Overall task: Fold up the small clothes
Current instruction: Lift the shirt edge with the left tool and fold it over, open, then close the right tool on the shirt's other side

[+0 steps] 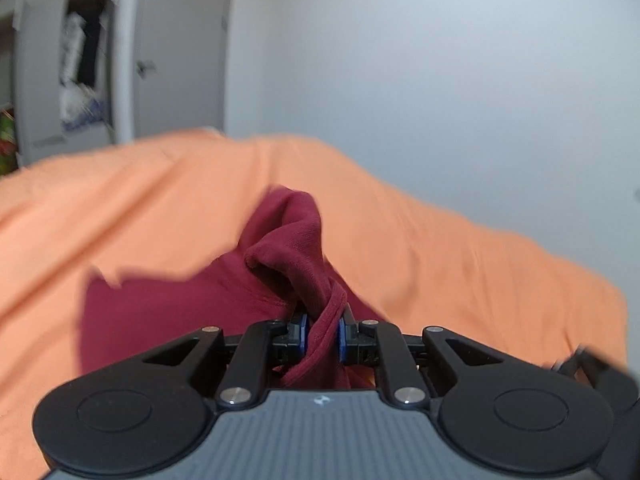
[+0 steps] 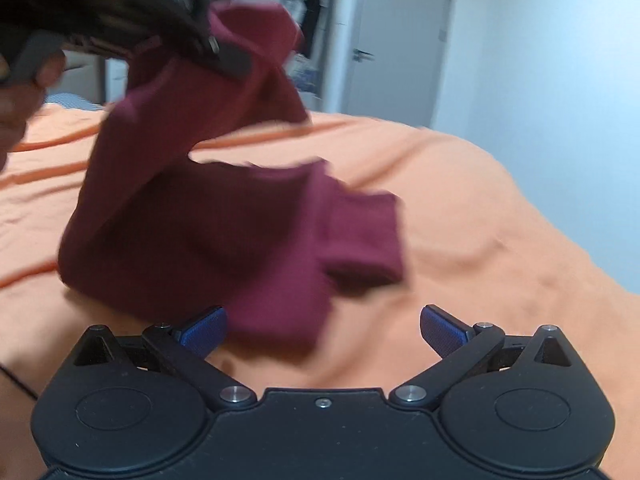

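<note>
Left wrist view looks along the left gripper (image 1: 322, 334), whose blue pads (image 1: 303, 330) are clamped on a twisted hem of the maroon garment (image 1: 280, 248); the cloth rises in a bunched peak just beyond the fingertips, and a flatter part of it spreads to the near left over the orange bedsheet (image 1: 460, 248). Far left, a grey door (image 1: 180, 48) stands beside an open closet (image 1: 84, 60). Right wrist view shows the right gripper (image 2: 323, 330) with its jaws spread wide and nothing between them, low over the sheet. Just beyond its left pad (image 2: 204, 328) the garment's lower edge touches the bed, a short sleeve jutting right, while the upper part hangs lifted from the other gripper at far left. Both views are motion-blurred.
</note>
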Tool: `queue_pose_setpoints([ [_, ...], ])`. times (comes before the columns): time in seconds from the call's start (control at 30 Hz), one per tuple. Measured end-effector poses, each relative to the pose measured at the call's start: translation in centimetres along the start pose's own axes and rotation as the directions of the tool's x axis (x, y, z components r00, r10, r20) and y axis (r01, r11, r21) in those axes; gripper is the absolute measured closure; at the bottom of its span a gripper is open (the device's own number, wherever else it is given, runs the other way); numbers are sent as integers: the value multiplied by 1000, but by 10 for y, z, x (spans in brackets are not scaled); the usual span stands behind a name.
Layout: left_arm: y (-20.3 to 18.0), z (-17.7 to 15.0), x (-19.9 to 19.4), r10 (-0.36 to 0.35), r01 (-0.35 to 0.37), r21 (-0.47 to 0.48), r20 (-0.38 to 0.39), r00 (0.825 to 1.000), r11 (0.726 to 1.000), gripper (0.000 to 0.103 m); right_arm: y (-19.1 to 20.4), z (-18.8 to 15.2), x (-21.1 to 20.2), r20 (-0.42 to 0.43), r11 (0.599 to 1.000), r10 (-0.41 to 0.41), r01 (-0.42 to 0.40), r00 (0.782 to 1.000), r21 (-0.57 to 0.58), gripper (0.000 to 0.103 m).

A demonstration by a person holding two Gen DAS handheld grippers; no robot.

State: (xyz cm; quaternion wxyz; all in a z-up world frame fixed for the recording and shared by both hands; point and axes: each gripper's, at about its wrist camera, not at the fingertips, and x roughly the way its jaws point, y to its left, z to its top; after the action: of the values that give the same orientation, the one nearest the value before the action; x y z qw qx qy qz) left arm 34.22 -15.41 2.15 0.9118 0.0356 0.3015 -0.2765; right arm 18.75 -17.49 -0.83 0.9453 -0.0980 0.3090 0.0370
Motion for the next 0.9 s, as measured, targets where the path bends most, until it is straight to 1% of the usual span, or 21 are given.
queue_pose_setpoints([
  [0.07,-4,-11,15,-10,10,-6,-33,999,1000,88,-8,-11,-8,-25,999,-39,40,999,24,1],
  [0.13,0,-17,21,-19,16,-49,-54,998,999,87,-14,-22,-17,-44,996,-67,69,997,54,1],
  [0.17,3,-21,20,-31,27,-75,-59,998,997,85,-15,-27,-20,-52,994,-74,78,996,70,1],
  [0.23,13,-20,18,-60,52,-124,-62,996,991,78,-14,-34,-26,-66,991,-85,91,994,97,1],
  [0.27,13,-19,14,-80,71,-146,-56,995,987,60,-13,-37,-28,-69,990,-85,92,994,109,1],
  [0.3,17,-18,12,-106,96,-173,-47,993,980,37,-11,-39,-30,-71,988,-83,92,994,122,1],
  [0.33,24,-20,0,-129,120,-195,-34,991,973,28,-10,-42,-31,-70,987,-81,89,994,132,1],
  [0.37,27,-21,-7,-153,146,-209,-17,988,967,20,-8,-42,-32,-67,987,-79,88,995,136,1],
  [0.43,28,-21,-15,-185,182,-209,6,983,961,19,-4,-42,-30,-64,987,-83,91,994,135,1],
  [0.47,28,-21,-18,-186,184,-206,11,983,961,17,-4,-43,-31,-64,986,-84,92,994,137,1],
  [0.5,30,-23,-22,-174,174,-208,20,985,963,14,-2,-43,-31,-64,985,-85,94,994,143,1],
  [0.57,36,-27,-33,-127,133,-228,40,991,965,8,-5,-44,-34,-63,983,-83,92,995,158,1],
  [0.6,40,-28,-40,-97,106,-246,51,994,964,4,-4,-43,-34,-61,982,-82,91,995,163,1],
  [0.7,56,-35,-66,14,15,-312,88,996,950,1,-10,-43,-37,-46,979,-86,93,995,182,1],
  [0.77,70,-40,-79,102,-62,-359,91,991,931,1,-14,-42,-41,-21,976,-72,75,997,204,1],
  [0.8,78,-45,-85,142,-100,-384,84,986,918,1,-16,-41,-44,-3,974,-59,58,998,217,1],
  [0.83,88,-50,-88,177,-133,-413,69,982,901,1,-26,-40,-47,19,971,-40,35,999,235,1],
  [0.9,107,-62,-94,220,-182,-466,26,975,866,1,-37,-36,-49,60,962,0,-17,998,271,1],
])
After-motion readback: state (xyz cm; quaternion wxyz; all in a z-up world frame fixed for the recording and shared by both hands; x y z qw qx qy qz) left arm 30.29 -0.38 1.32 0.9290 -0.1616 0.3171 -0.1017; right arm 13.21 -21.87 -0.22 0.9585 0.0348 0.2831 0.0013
